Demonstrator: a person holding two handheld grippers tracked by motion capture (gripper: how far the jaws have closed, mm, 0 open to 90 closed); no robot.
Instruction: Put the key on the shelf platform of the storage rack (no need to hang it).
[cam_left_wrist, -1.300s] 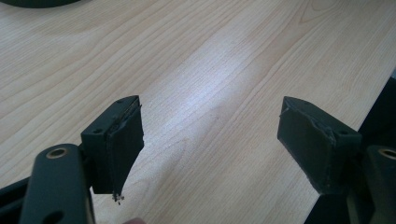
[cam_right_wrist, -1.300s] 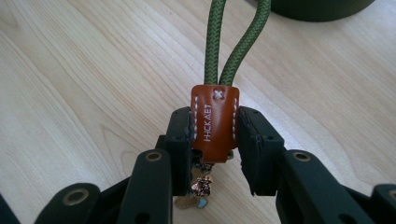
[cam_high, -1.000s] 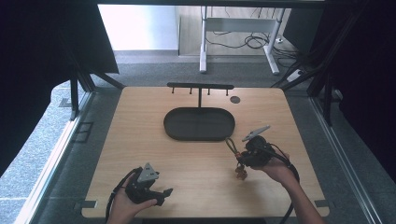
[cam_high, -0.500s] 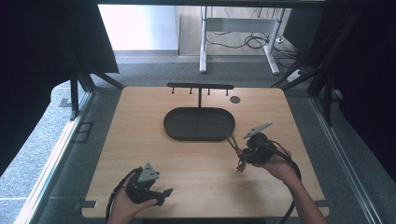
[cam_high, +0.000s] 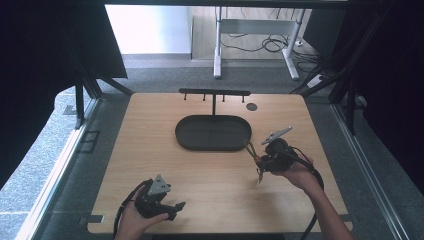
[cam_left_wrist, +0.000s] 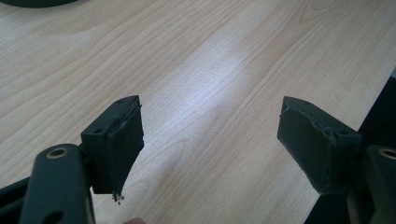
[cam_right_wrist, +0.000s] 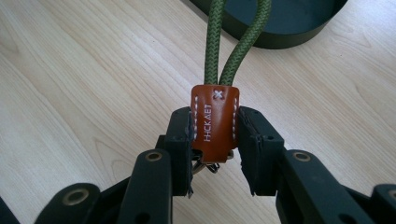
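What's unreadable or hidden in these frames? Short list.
- Metal hardware below the leather tab: right gripper view, tucked behind the tab and the right gripper jaws.
- Far end of the green cord loop: cut off by the top edge there; too small in the high view.
- Small round item beyond the black tray: too small to identify.

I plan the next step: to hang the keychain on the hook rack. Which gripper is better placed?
The right gripper: shut on the keychain's leather tab, nearer the hook rack. The left gripper is open, at the table's near edge.
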